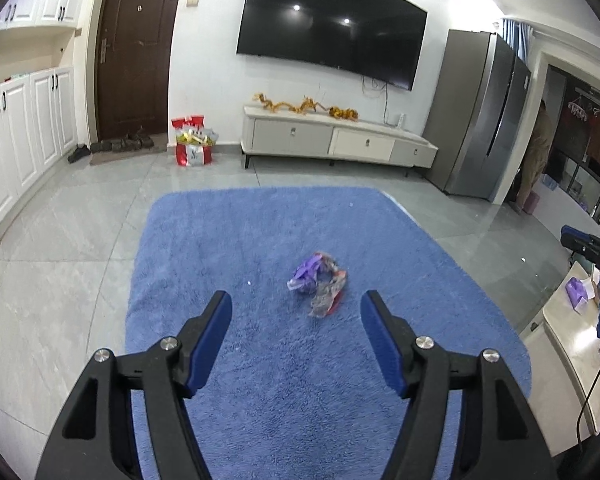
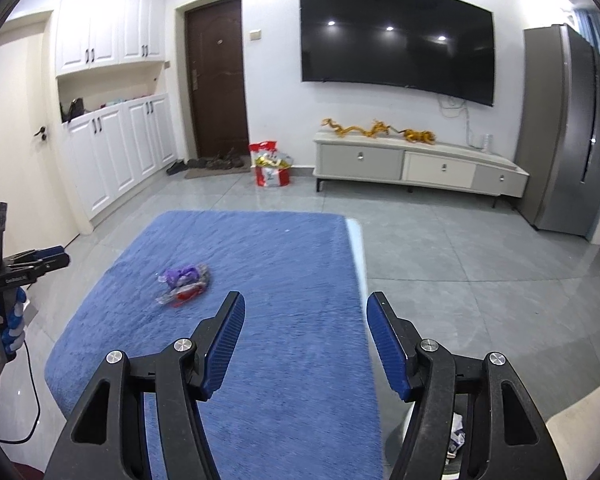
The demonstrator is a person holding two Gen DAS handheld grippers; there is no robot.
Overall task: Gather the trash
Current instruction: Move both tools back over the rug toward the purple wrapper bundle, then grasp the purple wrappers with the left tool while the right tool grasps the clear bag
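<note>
Left wrist view: the left gripper [image 1: 296,312] hangs with jaws apart and empty over a blue cloth [image 1: 228,240]; crumpled wrappers [image 1: 319,282] lie just ahead at twelve o'clock, lined up between the fingers, likely for a straight reach.

Right wrist view: the right gripper [image 2: 305,314] is likewise spread and empty, wrappers [image 2: 185,283] off at ten o'clock, so this hand seems held aside. A bin [image 2: 454,436] shows at five o'clock, seemingly the drop-off.

Left claw [image 1: 296,312] open, empty, above blue rug [image 1: 220,240]; crumpled wrappers [image 1: 318,280] just ahead.
</note>
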